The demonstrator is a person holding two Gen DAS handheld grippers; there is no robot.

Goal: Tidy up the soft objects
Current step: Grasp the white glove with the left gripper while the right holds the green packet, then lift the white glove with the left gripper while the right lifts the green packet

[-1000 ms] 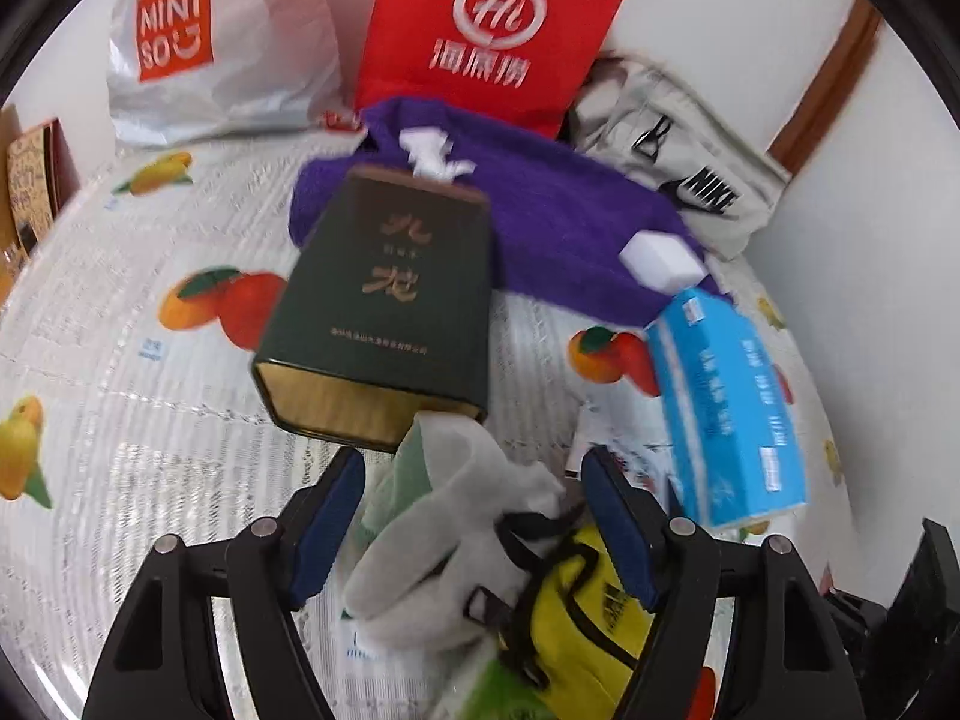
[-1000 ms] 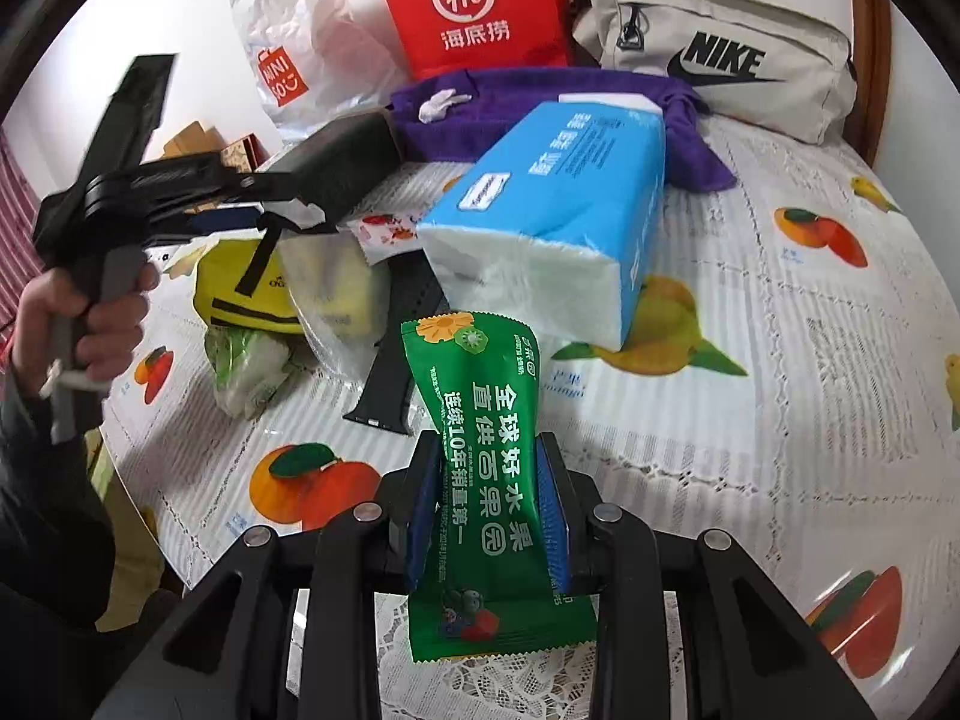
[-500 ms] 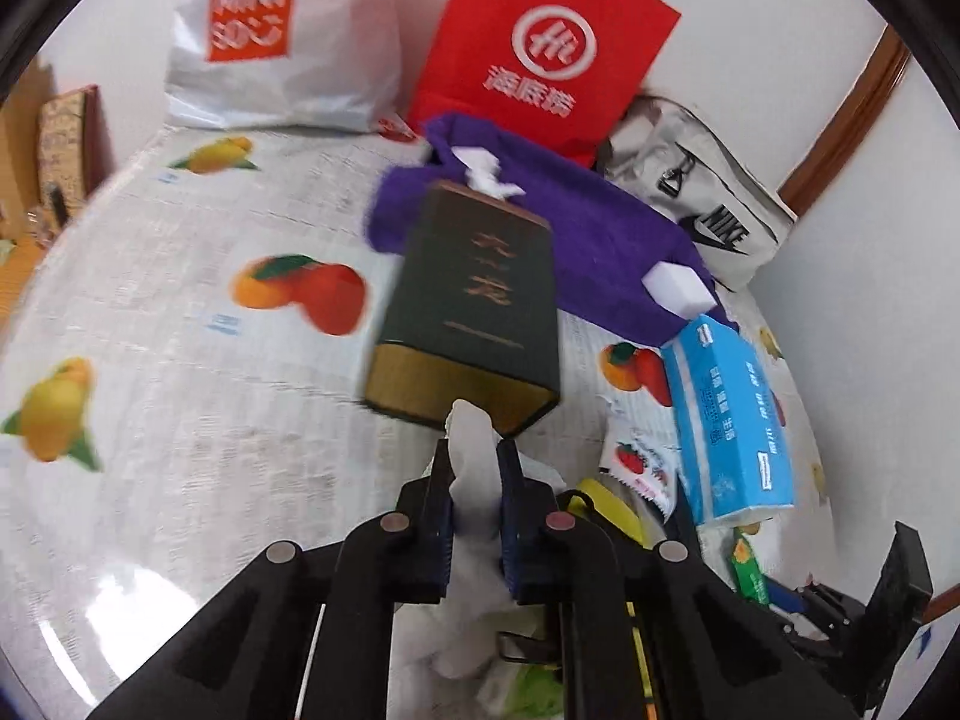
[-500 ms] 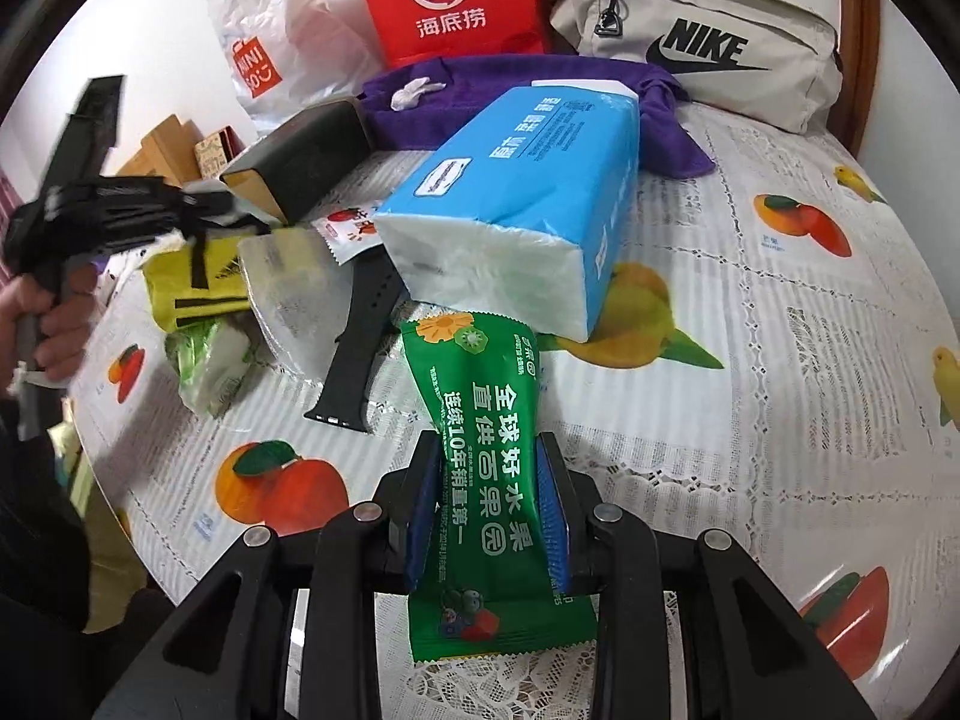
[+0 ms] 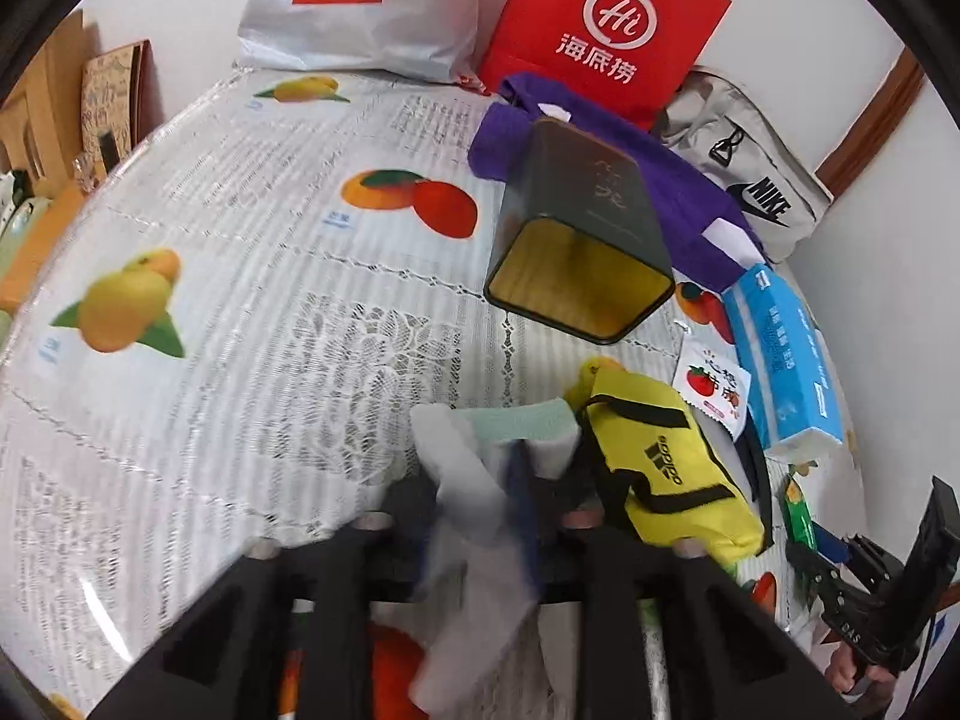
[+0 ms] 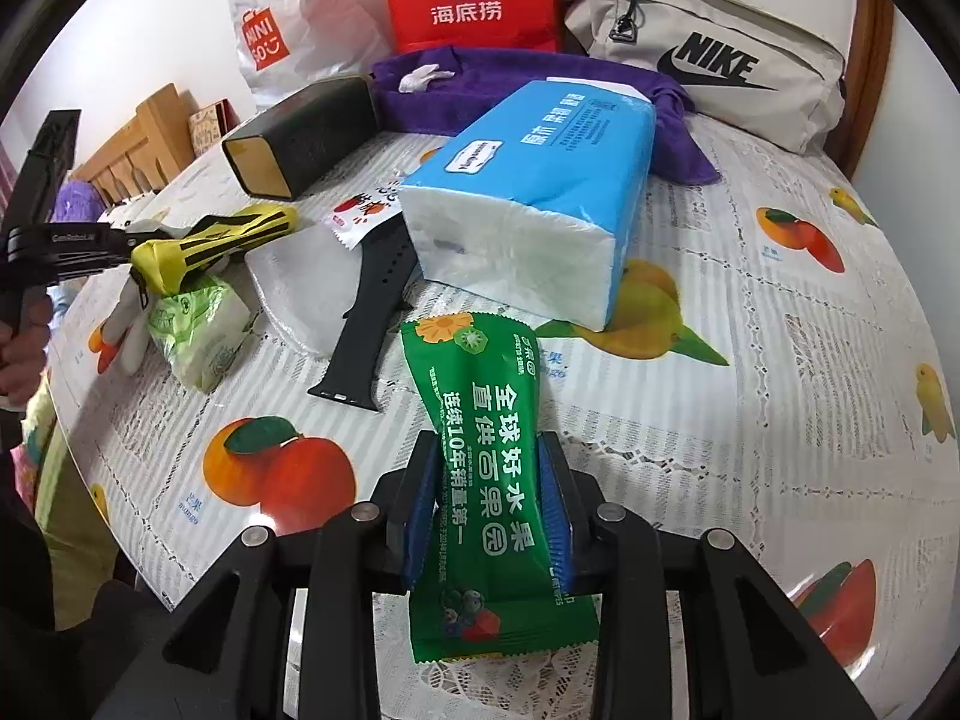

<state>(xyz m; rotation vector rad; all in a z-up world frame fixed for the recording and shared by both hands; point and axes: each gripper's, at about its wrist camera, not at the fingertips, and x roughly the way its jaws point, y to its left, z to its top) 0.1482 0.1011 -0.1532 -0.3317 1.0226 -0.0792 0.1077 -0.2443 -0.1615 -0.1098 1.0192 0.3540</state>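
Observation:
My left gripper point(image 5: 480, 480) has a white glove point(image 5: 474, 588) between its blue pads, and its jaws are opening around the glove. The glove hangs below that gripper in the right wrist view too. Beside it lie a mint-green cloth point(image 5: 516, 420) and a yellow Adidas pouch point(image 5: 654, 468). My right gripper point(image 6: 489, 450) grips a green snack packet point(image 6: 480, 372) just above the table; its jaws are opening slightly, pads still on the packet. A blue tissue pack point(image 6: 540, 180) lies right behind the packet.
A dark green tin box point(image 5: 576, 222) lies on its side against a purple towel point(image 5: 678, 180). At the back stand a Nike bag point(image 6: 720, 60), a red bag point(image 5: 600, 30) and a Miniso bag point(image 5: 354, 0). A black watch strap point(image 6: 372, 312), a clear pouch point(image 6: 306, 288) and a pale green packet point(image 6: 198, 324) lie mid-table.
My left gripper closed on the white glove and carried it leftward off the pile, then widened a little. The right gripper stayed put with the green packet.

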